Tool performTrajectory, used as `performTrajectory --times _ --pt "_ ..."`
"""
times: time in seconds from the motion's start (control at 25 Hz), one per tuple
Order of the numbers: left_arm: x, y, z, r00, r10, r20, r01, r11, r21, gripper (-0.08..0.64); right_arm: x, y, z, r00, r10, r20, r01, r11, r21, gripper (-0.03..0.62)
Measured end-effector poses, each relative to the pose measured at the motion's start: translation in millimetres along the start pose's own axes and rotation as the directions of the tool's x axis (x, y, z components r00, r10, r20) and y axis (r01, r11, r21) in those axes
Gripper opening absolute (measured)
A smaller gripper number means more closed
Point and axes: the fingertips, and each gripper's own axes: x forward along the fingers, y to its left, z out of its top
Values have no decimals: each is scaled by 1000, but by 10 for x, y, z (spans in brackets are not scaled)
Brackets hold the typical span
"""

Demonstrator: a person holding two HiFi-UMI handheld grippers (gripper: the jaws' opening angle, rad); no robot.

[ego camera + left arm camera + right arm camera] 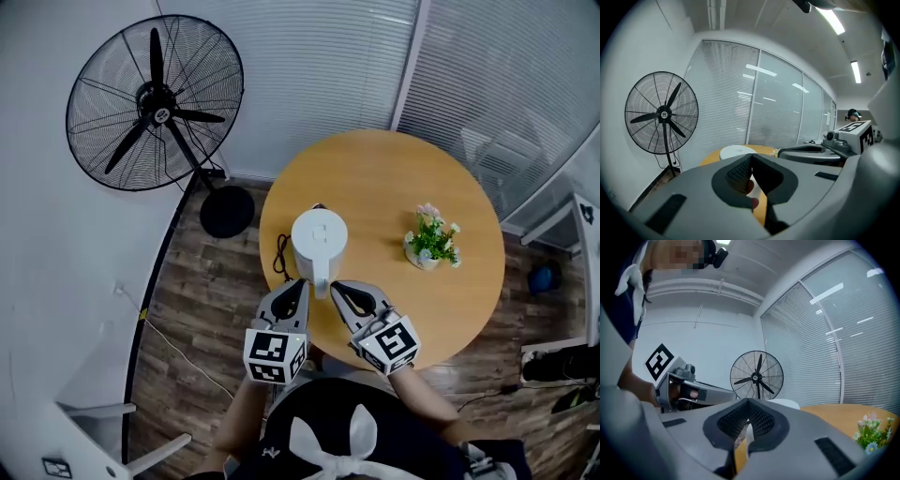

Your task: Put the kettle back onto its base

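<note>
The white kettle (pixel 319 239) stood near the front-left edge of the round wooden surface (pixel 394 178), its handle (pixel 322 284) pointing toward the person. The left tool (pixel 301 283) and right tool (pixel 337 286) flanked that handle, their tips just beside it on either side. Both tools had their jaws closed tip to tip, with nothing clearly gripped.

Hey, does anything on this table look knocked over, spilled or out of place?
Nothing stands out. The white electric kettle and the small pot of flowers stand upright on the round wooden table, and nothing is spilled.
</note>
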Motion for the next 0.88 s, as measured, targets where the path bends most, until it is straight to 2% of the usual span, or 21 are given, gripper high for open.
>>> performTrajectory --times 0.88 --pt "-79 -238 22 1000 -25 7 24 999 21 21 -126 -11 12 999 -43 -10 43 999 5 21"
